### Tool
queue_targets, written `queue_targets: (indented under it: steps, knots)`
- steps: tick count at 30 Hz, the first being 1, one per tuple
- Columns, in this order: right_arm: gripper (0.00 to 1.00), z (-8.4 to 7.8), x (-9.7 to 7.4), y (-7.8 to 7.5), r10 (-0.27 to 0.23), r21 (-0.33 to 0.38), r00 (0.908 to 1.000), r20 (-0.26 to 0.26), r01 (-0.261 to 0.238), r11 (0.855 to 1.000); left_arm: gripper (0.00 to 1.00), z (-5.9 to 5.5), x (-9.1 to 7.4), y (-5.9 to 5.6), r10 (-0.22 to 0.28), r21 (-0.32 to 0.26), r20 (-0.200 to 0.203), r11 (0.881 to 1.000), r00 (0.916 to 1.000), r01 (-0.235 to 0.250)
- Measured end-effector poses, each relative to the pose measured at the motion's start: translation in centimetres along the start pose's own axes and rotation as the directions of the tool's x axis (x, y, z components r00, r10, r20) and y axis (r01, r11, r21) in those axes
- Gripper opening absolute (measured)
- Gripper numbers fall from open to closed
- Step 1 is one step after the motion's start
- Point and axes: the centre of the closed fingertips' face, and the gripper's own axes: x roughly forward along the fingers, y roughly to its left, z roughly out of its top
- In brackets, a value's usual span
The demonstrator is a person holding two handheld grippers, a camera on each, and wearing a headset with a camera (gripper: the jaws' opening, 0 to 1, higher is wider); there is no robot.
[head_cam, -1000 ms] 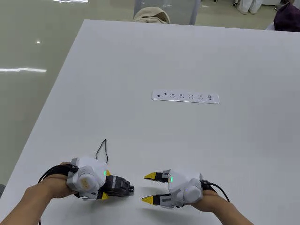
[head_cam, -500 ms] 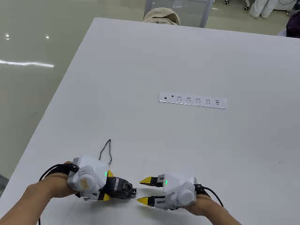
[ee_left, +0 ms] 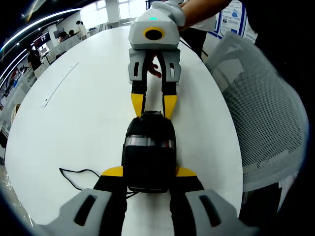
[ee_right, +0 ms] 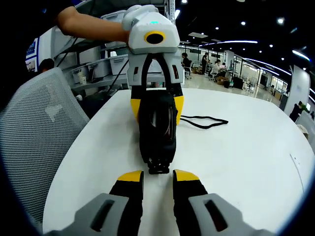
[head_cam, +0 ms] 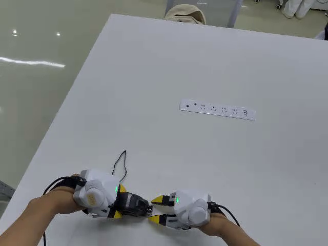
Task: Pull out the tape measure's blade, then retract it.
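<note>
The left gripper [head_cam: 120, 202] is clamped on the black tape measure [head_cam: 135, 204] at the lower left of the head view, its yellow tips pressing the case's two sides. In the left gripper view the case [ee_left: 149, 147] sits bottom centre. The right gripper [head_cam: 155, 209] faces it with its jaws a narrow gap apart and the tips at the case's front end, holding nothing. A black cord [head_cam: 119, 163] loops just above on the white table [head_cam: 205, 61]. A power strip [head_cam: 218, 109] lies well apart, right of centre.

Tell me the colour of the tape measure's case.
The boxy tape measure case is black with a grey band, clearest in the left gripper view.
</note>
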Motion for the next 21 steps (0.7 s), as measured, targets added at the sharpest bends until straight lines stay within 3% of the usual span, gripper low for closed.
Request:
queue_targets:
  steps: [5, 13, 14, 21]
  knots:
    - [0.21, 0.8, 0.1, -0.2, -0.007, -0.008, 0.9997, 0.024, 0.008, 1.000, 0.29, -0.5, -0.3, 0.0, 0.010, -0.007, -0.003, 1.000, 0.9999, -0.010]
    - [0.19, 0.6, -0.6, -0.4, -0.012, -0.008, 0.9999, 0.012, 0.012, 1.000, 0.29, 1.3, 0.9, -0.1, -0.015, 0.010, 0.033, 1.000, 0.9993, 0.015]
    - [0.20, 0.6, -0.7, -0.4, -0.011, -0.005, 0.9999, 0.009, 0.011, 1.000, 0.29, 1.2, 1.0, -0.1, -0.018, 0.017, 0.017, 1.000, 0.9997, 0.018]
    - [0.20, 0.3, -0.5, -0.2, -0.005, -0.011, 1.0000, -0.006, 0.005, 1.000, 0.29, 1.1, 0.8, -0.1, -0.020, 0.018, 0.018, 1.000, 0.9996, 0.019]
